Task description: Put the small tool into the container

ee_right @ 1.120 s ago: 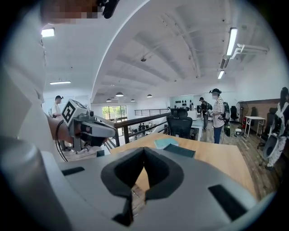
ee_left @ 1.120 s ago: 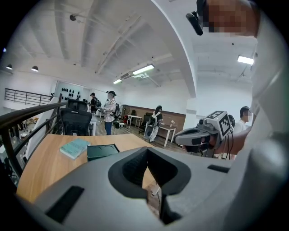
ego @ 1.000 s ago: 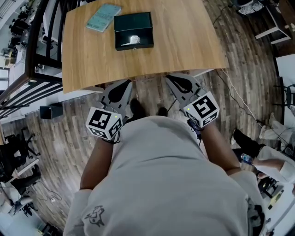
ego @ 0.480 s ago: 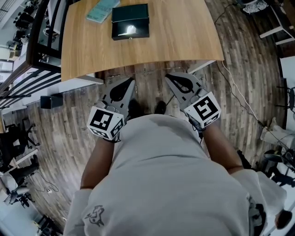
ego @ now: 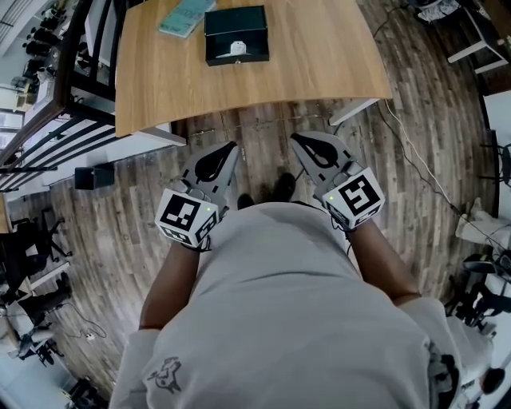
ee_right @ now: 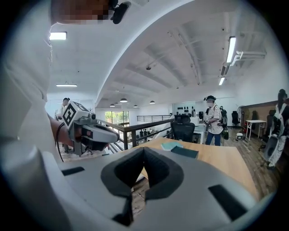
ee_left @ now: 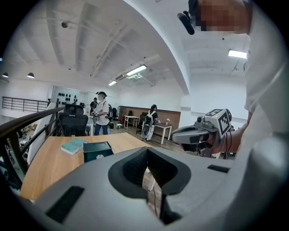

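The container, a dark green open box (ego: 236, 36), sits on the wooden table (ego: 319, 64) far ahead of me. A small white tool (ego: 235, 49) lies inside it. Both grippers hang in front of the person's body, short of the table's near edge and above the floor. My left gripper (ego: 231, 147) is shut with nothing between its jaws, and my right gripper (ego: 295, 138) is shut and empty too. In the left gripper view the box (ee_left: 97, 150) shows beyond the jaws, with the right gripper (ee_left: 201, 133) to the side. The right gripper view shows the box (ee_right: 184, 152) and the left gripper (ee_right: 90, 131).
A teal book (ego: 185, 17) lies beside the box at the table's far end. A black railing (ego: 48, 152) runs along the left. Cables trail on the wood floor (ego: 415, 160) at the right. People (ee_left: 101, 119) and an office chair (ee_left: 72, 124) stand behind the table.
The table and box have shifted toward the top of the head view. Both grippers stay shut, side by side, and sit slightly further from the table's edge.
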A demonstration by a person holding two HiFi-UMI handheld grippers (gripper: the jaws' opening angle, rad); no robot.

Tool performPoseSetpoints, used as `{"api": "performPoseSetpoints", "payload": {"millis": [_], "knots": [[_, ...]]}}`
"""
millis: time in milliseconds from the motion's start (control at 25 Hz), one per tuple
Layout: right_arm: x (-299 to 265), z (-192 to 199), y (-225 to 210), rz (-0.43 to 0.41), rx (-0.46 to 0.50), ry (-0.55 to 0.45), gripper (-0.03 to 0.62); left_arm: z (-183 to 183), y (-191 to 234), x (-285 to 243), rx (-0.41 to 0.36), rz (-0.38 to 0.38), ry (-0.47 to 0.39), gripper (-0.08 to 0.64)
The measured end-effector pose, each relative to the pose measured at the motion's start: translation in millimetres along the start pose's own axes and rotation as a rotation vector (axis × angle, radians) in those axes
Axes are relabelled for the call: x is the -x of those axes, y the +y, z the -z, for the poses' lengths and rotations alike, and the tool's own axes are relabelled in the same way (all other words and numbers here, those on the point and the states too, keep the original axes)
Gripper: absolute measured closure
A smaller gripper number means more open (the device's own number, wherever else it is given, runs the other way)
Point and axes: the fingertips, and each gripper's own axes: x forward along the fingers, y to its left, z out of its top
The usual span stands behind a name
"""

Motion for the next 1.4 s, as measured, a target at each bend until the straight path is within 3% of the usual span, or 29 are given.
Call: {"api": "performPoseSetpoints", "payload": {"millis": [520,1400], "knots": [[-21,1,99,0.024,-0.009,0.004,0.588,20,28,98,0.013,-0.016,-0.047,0.555],[-24,-11,125,0.045,0.033,0.003,0.587,26,33,143,0.022,-0.036,-0.074,0.555]]}}
